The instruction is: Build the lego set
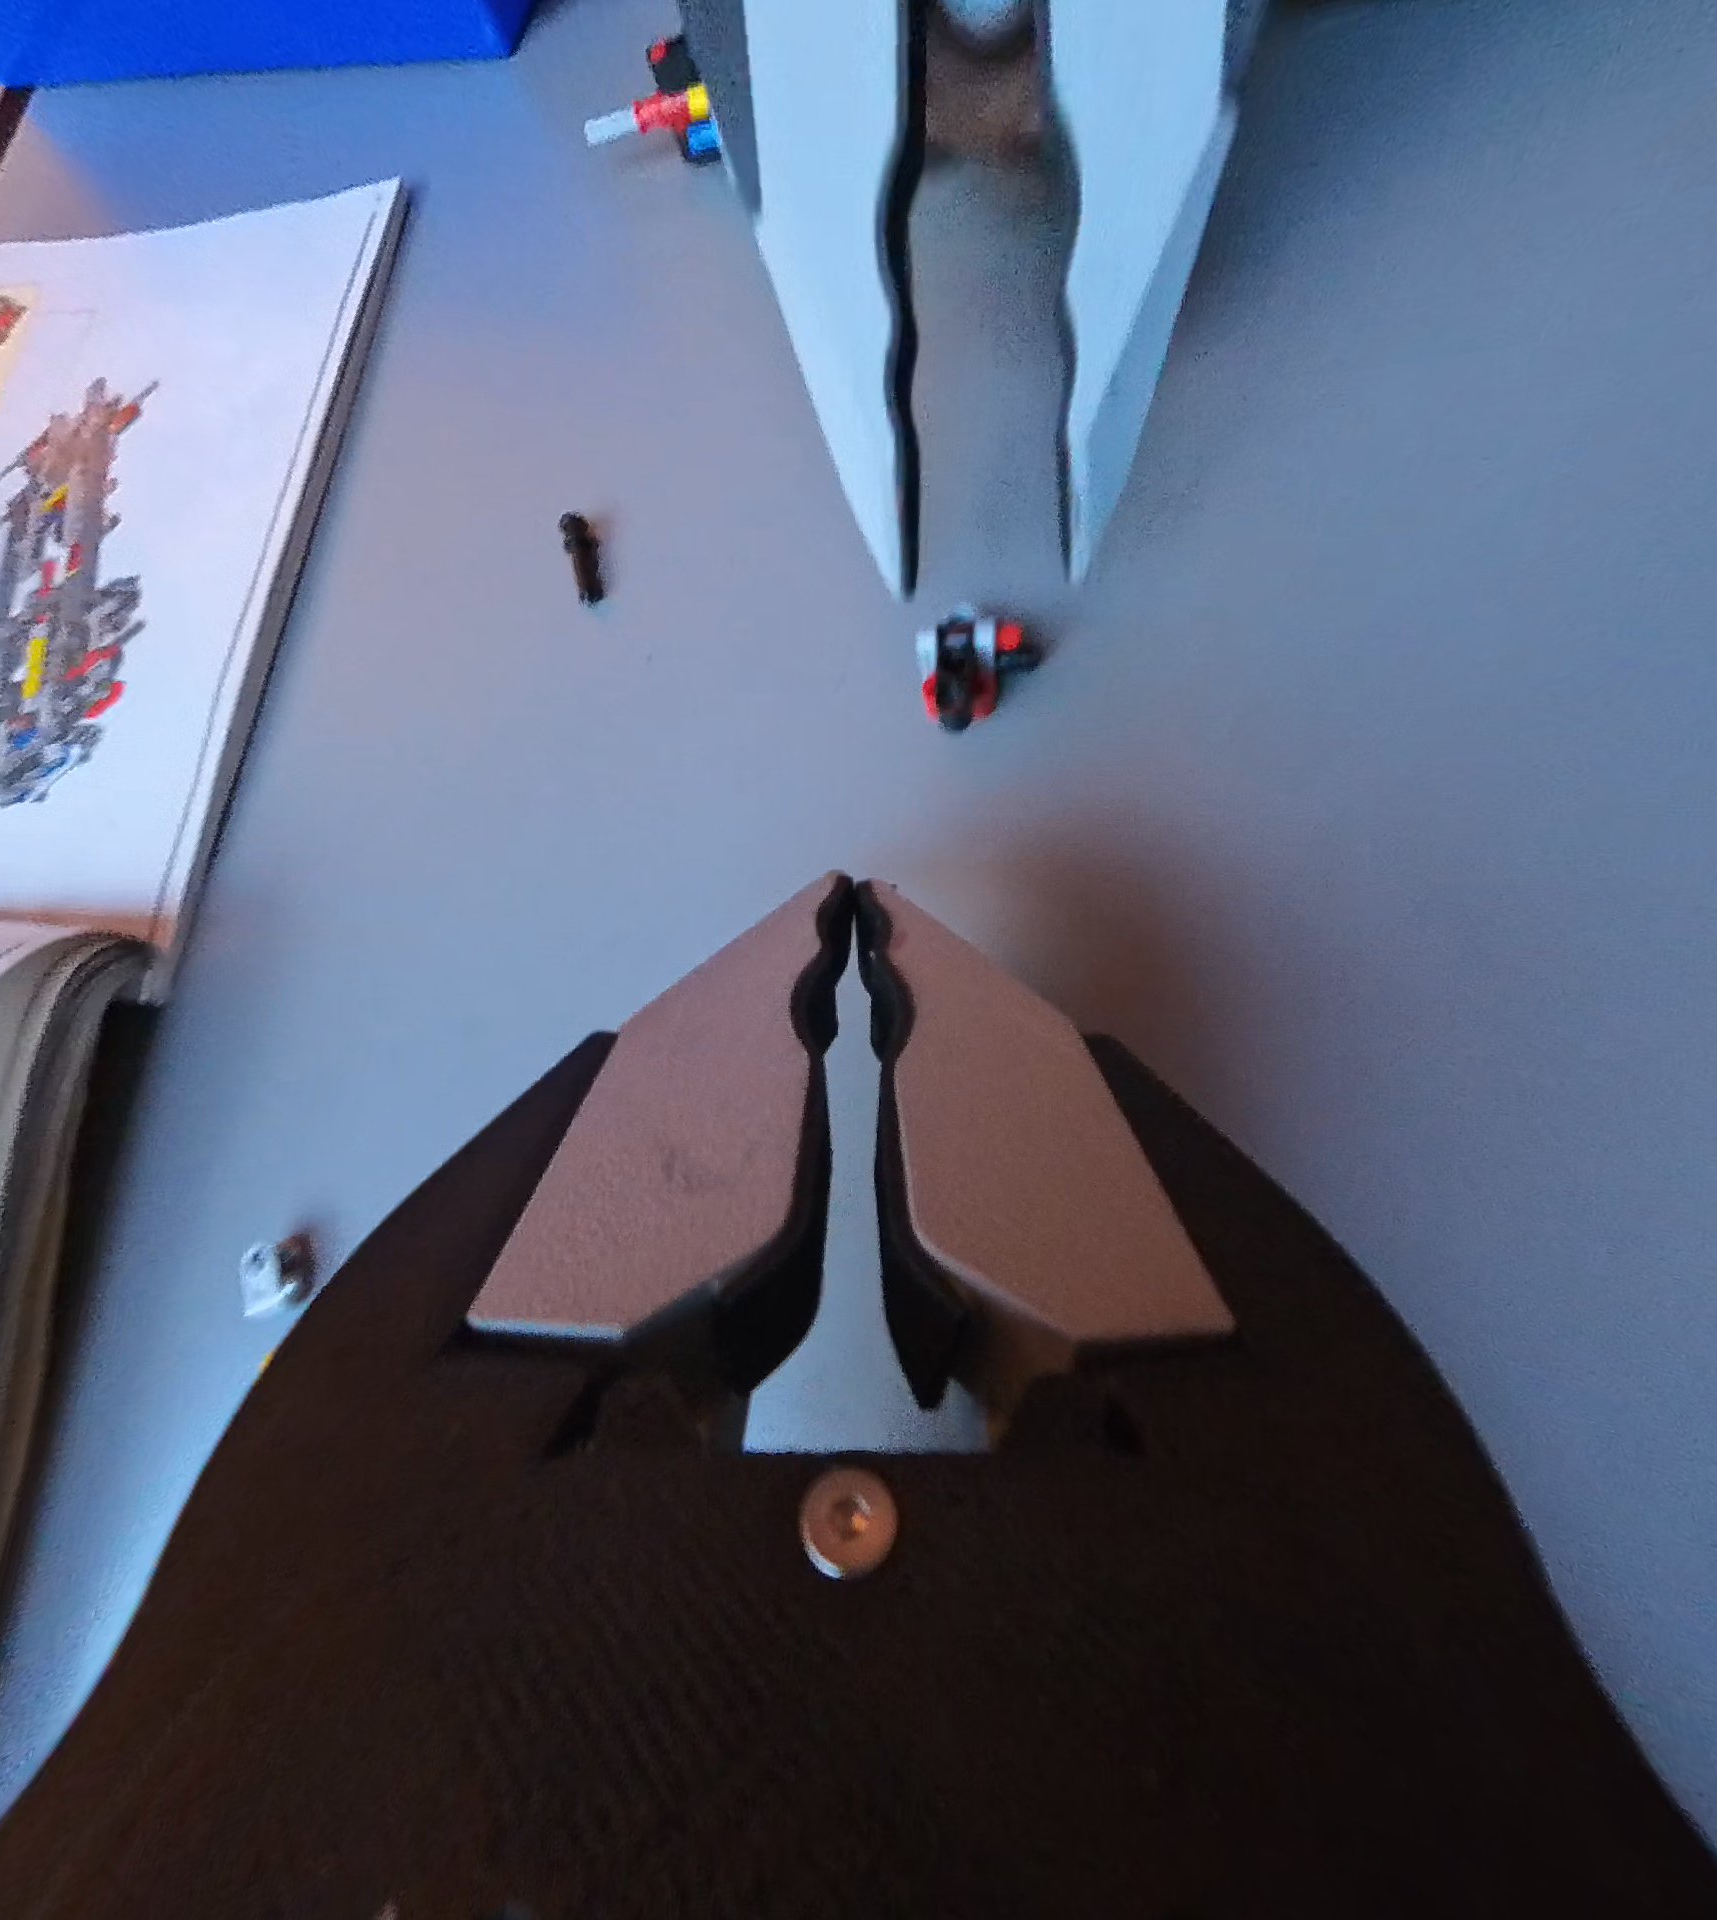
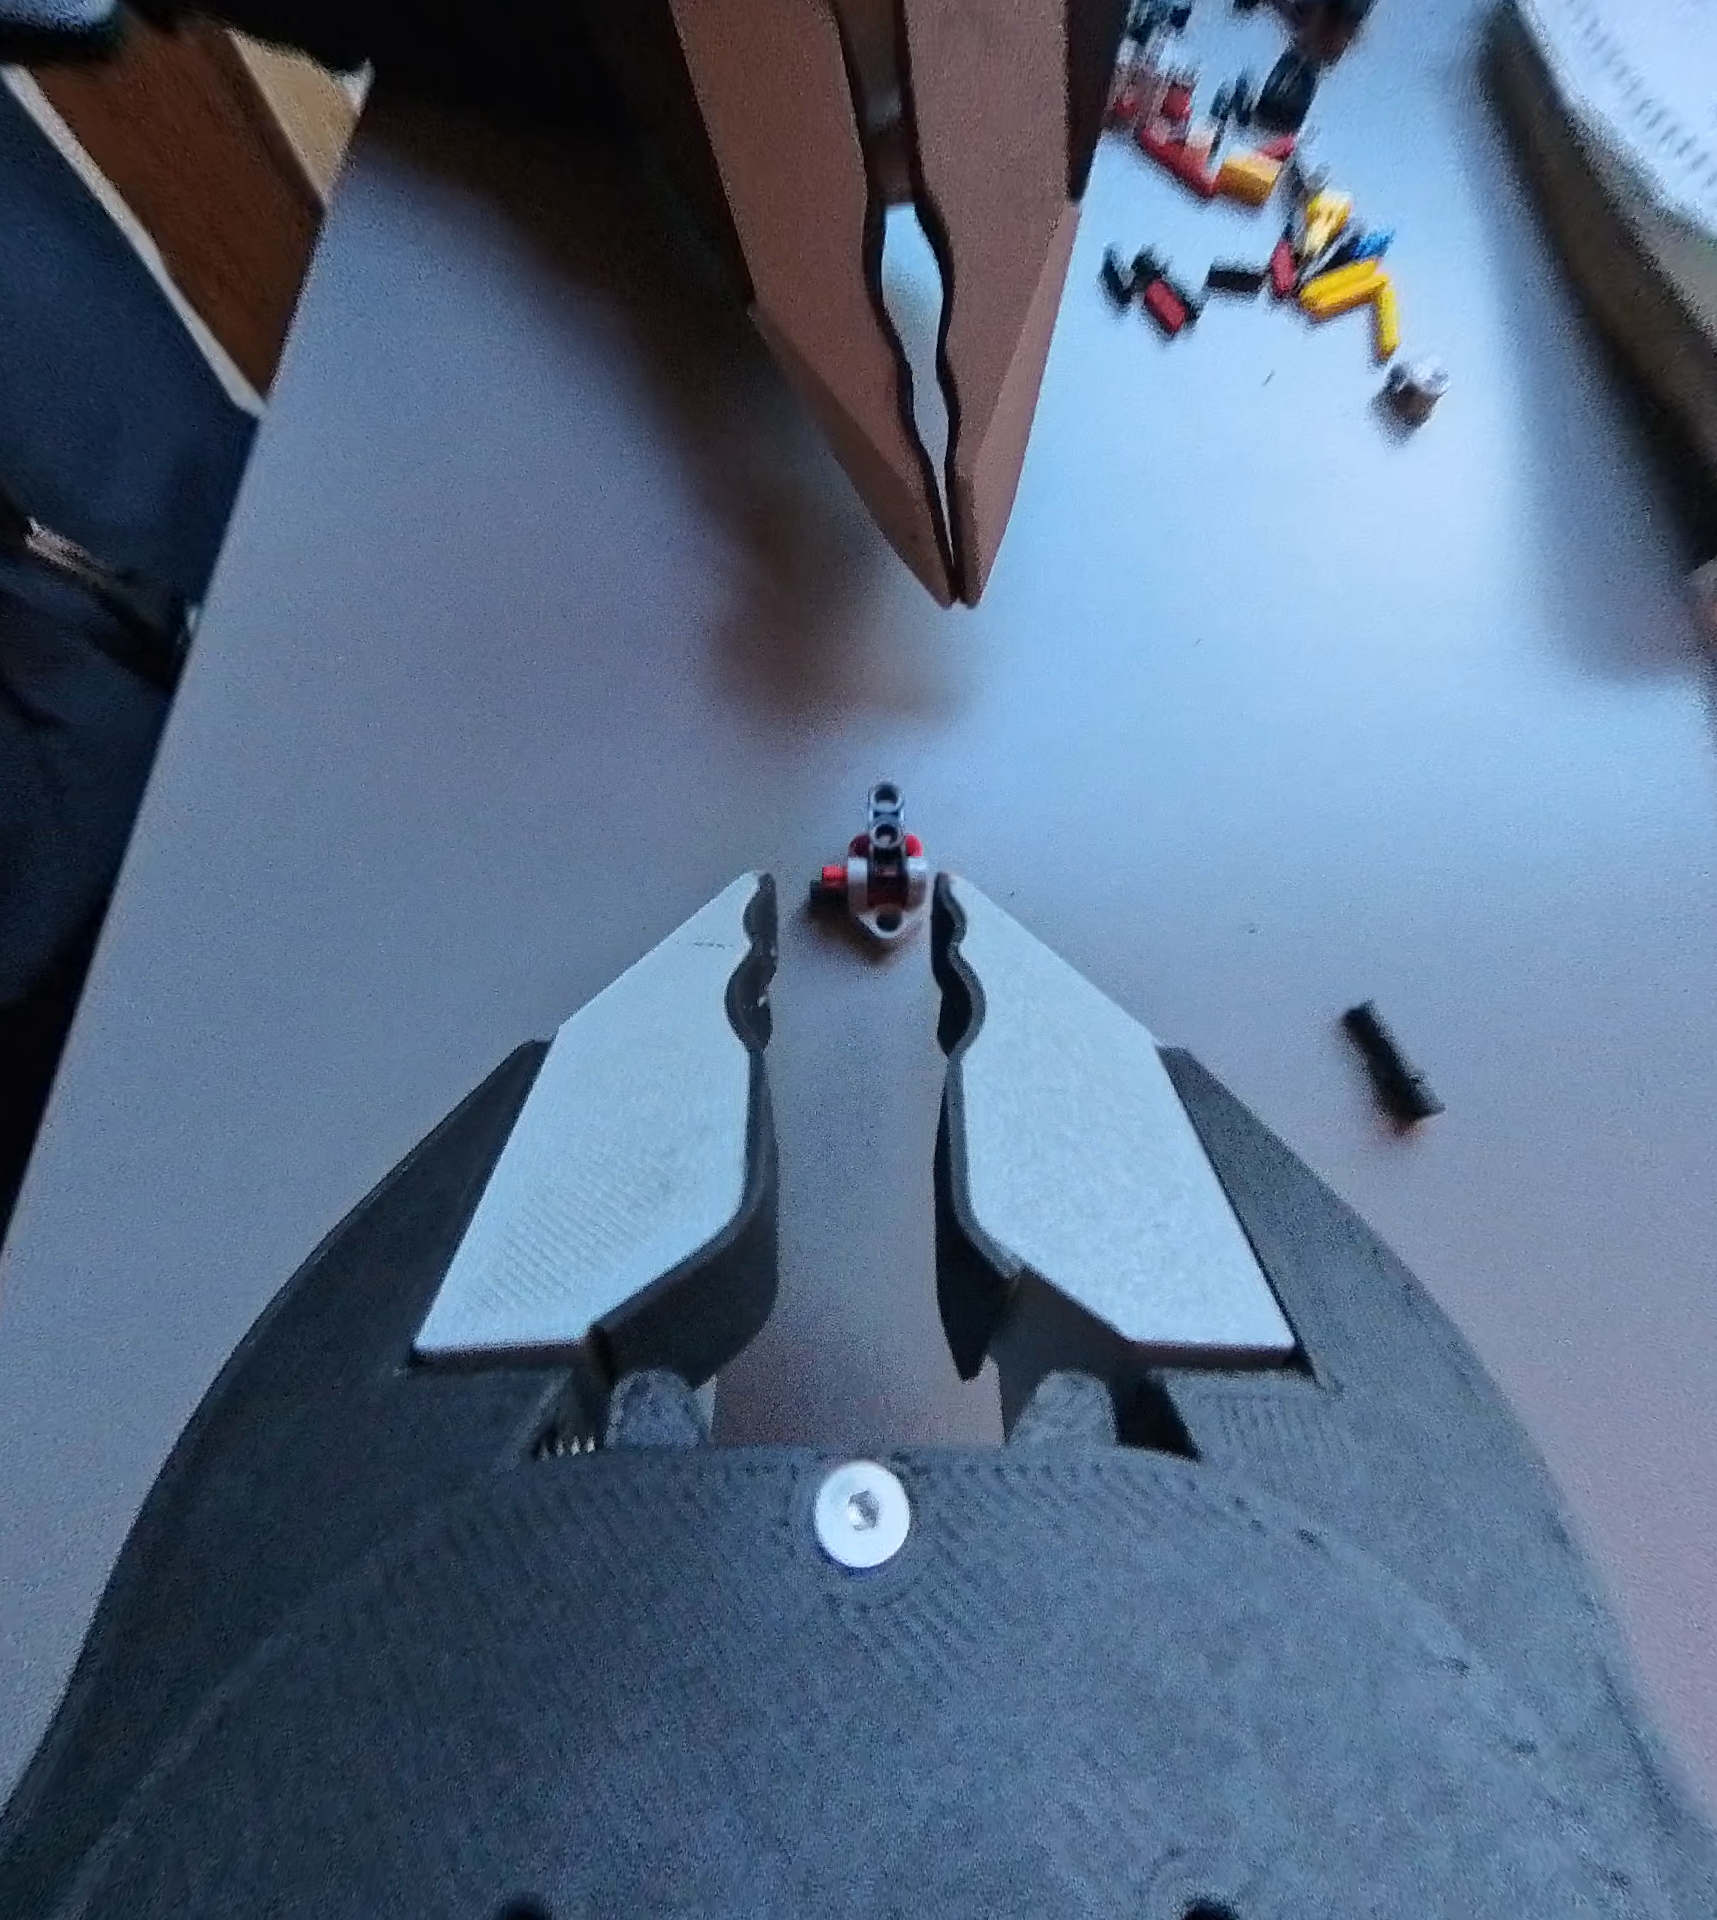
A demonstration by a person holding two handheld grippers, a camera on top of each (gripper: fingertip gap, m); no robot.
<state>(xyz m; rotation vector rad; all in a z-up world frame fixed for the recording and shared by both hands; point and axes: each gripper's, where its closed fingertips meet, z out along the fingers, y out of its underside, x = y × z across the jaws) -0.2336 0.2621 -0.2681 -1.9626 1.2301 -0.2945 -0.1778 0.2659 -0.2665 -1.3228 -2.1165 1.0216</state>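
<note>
Two hand-held grippers face each other over a smooth, matte grey tabletop (image 2: 1249,727) that takes a warm orange glow near the left gripper. The left gripper (image 1: 854,883), with tan fingers on a black body, has its wavy black pads pressed together at the tips with nothing between them. The right gripper (image 2: 854,883), with pale grey fingers, stands parted by a moderate gap and grips nothing.

Just ahead of the right gripper's tips, about level with them and in line with the gap, lies a small building-brick assembly of black, red and light grey plastic parts (image 2: 877,878), resting on the table; neither pad presses on it. It lies well ahead of the left gripper's tips.

To the right of the right gripper lies a short black plastic pin (image 2: 1391,1062). Farther ahead on that side is a scatter of loose yellow, red and black brick pieces (image 2: 1280,208), and beyond it an open white instruction booklet (image 1: 137,540). Left of the left gripper's body sits a small white and grey connector piece (image 1: 274,1270). A blue box (image 1: 210,36) stands at the table's far end, past the booklet. Brown wooden furniture (image 2: 199,208) shows beyond the table's edge, left of the right gripper.
</note>
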